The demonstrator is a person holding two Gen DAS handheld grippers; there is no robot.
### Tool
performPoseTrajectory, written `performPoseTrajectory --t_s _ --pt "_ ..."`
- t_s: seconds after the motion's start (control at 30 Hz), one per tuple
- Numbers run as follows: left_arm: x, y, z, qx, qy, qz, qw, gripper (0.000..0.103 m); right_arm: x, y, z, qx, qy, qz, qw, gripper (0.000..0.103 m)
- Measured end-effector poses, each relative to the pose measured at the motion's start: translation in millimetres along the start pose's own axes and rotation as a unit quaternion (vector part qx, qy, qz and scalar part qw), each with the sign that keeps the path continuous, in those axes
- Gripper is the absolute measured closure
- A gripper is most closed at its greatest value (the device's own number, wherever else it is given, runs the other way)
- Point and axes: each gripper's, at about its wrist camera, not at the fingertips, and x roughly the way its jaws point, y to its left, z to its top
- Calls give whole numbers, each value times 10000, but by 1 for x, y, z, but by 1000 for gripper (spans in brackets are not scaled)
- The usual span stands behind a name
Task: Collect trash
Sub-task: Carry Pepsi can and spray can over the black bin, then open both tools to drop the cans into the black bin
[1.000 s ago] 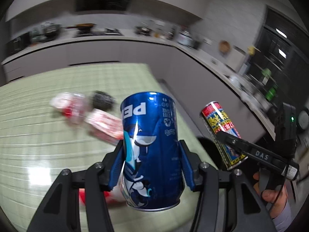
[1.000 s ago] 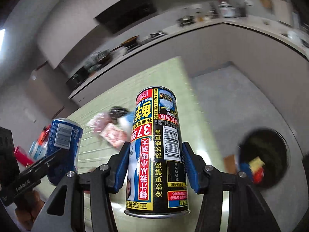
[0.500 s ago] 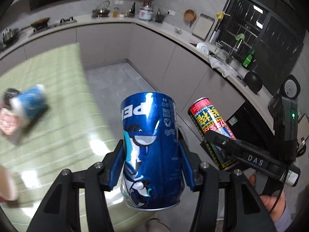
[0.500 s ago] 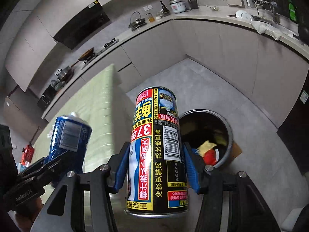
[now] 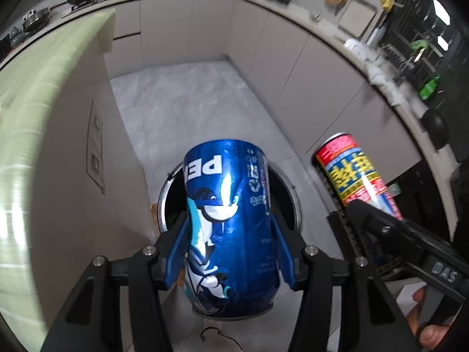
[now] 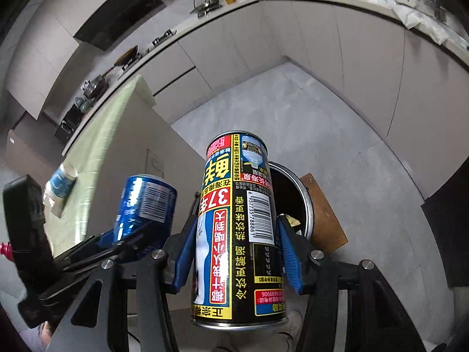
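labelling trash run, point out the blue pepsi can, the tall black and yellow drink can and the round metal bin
blue pepsi can (image 5: 231,228), left wrist view, label front
tall black and yellow drink can (image 6: 240,228), right wrist view, mid label
round metal bin (image 6: 306,202), right wrist view, right rim

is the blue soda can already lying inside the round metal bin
No, the blue soda can is clamped in the left gripper, above the round metal bin.
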Motion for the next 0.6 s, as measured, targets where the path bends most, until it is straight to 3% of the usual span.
performPoseTrajectory --t_s 0.1,0.17,0.3,0.5,0.6 --pt "14 1 1 -28 122 278 9995 45 22 -9 5 -64 131 36 9999 48" --pt "22 5 3 -126 272 321 9990 34 38 -13 9 -86 224 71 9997 48" --pt "20 0 16 -320 293 472 9979 28 67 -21 14 -123 349 112 9993 48" --pt "-25 2 33 -460 -389 789 9951 22 91 -20 20 -251 481 111 9985 48" --pt "-27 6 32 -448 -342 907 9943 22 118 -10 18 -522 866 -207 9947 46"
